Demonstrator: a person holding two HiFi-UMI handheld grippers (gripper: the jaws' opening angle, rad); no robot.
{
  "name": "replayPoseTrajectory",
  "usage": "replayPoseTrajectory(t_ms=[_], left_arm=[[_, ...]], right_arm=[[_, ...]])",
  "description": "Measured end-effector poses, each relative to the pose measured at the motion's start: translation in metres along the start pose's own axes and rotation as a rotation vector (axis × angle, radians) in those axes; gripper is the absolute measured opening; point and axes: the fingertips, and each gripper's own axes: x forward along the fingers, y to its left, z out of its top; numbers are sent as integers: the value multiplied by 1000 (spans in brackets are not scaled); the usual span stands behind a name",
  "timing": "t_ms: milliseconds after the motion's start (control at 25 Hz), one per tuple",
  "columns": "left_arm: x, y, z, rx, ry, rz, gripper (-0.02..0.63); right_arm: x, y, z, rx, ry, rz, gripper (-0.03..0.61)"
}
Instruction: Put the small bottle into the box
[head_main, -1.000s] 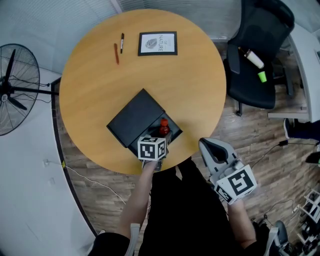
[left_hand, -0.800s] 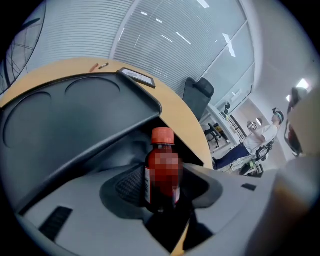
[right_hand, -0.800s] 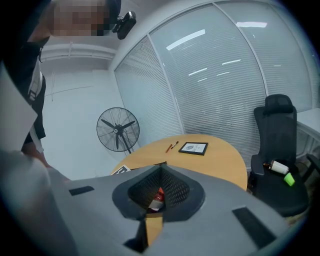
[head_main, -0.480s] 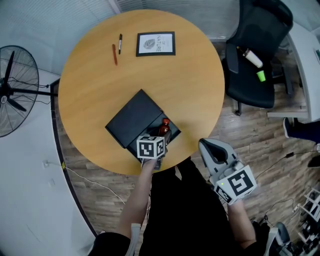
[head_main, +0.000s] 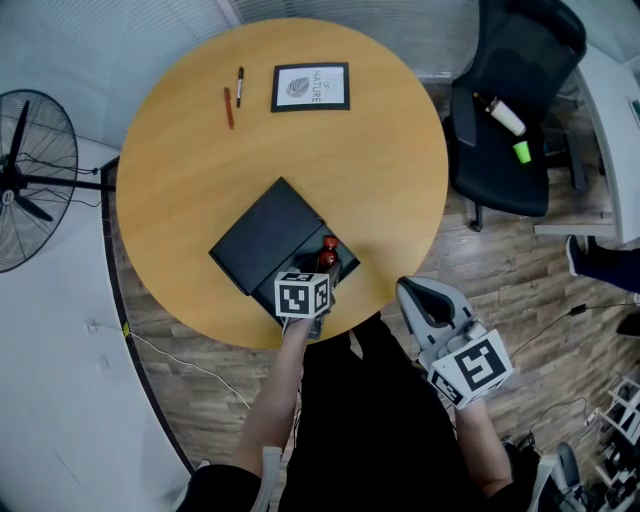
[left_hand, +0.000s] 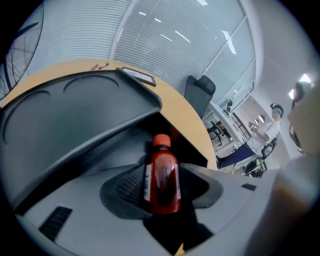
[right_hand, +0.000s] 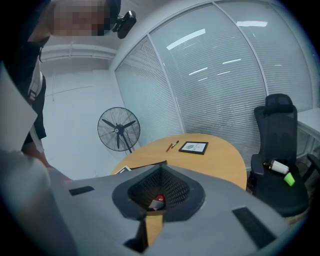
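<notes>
From the head we look steeply down on the whole round table (head_main: 380, 170), with the left gripper (head_main: 324, 270) at its near edge and the right gripper (head_main: 413, 292) just beyond that edge. From the left gripper's camera we sit low and very near the box (left_hand: 75, 115), facing across the tabletop to the blinds (left_hand: 165, 40). From the right gripper's camera we stand further back and face much the same way. All three views share the framed picture (head_main: 311, 86), the pens (head_main: 240, 86) and the black chair (head_main: 515, 110).
</notes>
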Motion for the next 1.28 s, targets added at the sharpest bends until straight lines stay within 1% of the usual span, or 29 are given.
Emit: replayPoseTrajectory(t_ms=[240,680,920,1080,1280], left_arm=[[-1,-2,1,27,7,17,210],[-14,-9,7,63,-13,65,210],[-32,-18,10,99,-38,109,210],[-48,-24,15,121,-70,132,210],[-74,-34,17,138,-111,140,210]], right_arm=[[-4,-1,1,-3,-7,4,9],[-19,-4,4,-7,-41,19,9],[-30,-4,9,-20,-70,44,9],[-33,-2,13,-36,-89,65,9],[-34,5,13,-40,-95,85,9]])
